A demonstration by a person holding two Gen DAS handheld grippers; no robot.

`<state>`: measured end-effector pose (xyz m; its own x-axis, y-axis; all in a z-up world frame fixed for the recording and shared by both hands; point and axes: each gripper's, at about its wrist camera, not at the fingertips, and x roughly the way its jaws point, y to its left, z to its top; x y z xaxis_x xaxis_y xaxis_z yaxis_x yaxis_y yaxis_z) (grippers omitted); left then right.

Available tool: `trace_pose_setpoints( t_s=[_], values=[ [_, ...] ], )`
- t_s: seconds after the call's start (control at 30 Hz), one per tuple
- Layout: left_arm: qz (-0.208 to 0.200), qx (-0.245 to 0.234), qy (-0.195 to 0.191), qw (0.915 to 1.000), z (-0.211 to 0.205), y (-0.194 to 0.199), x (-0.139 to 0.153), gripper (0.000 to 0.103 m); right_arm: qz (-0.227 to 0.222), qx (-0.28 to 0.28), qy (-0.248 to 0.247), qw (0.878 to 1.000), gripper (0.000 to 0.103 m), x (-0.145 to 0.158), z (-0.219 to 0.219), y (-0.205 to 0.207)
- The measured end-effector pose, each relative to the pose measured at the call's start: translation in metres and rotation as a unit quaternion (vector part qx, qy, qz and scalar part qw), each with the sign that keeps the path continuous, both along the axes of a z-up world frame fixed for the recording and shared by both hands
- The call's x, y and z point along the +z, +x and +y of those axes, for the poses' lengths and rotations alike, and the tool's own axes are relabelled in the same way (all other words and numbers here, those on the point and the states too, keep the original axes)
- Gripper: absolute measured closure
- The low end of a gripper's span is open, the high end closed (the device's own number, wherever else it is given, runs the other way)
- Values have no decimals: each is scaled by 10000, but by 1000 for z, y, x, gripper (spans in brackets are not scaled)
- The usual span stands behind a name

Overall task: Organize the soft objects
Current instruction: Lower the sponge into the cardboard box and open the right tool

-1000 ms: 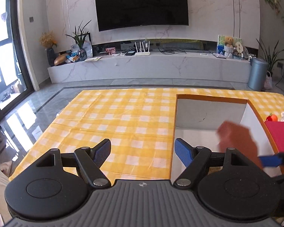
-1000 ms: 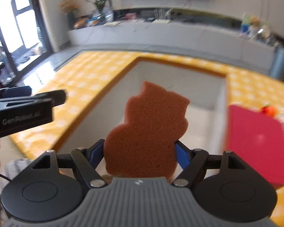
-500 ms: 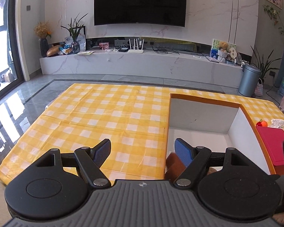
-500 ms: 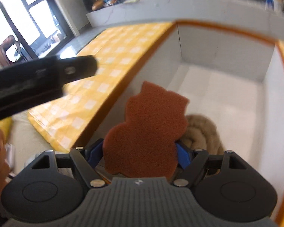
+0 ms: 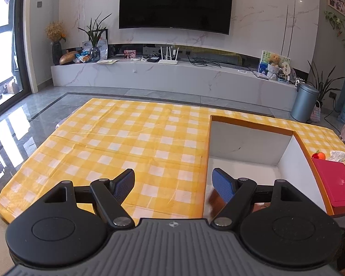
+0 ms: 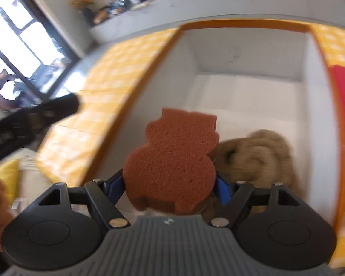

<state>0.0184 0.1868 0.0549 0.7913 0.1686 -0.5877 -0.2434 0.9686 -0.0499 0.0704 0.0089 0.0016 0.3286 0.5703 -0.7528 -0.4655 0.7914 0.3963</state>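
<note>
Right gripper point(image 6: 170, 184) fingers clamp sponge point(image 6: 172, 161) inside box point(image 6: 319, 115); left gripper point(image 5: 173, 185) spread, empty.

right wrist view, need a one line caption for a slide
Right gripper holds an orange sponge over the white box, beside a tan plush.

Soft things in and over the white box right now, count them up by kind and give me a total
Brown sponge, held in the right claw over the box: 1
Tan fuzzy item, lying on the box floor: 1
Total: 2
</note>
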Motion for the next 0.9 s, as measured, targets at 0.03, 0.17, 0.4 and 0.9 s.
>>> trace_pose_setpoints(
  t_s=[0.03,0.17,0.4,0.9],
  values=[
    [3,4,-4,10000,0,0,0,13,6,72,65,10000,26,0,4,-2],
    [-26,31,-29,10000,1,-1,1,13,-217,240,-133,9994,18,0,16,-9],
    [-177,-56,-161,9997,-2,-6,6,13,-312,170,3,9994,11,5,-1,-10],
    [-348,-513,-138,9980,-40,-10,27,14,-1384,-250,119,9900,11,60,-46,-33]
  ],
)
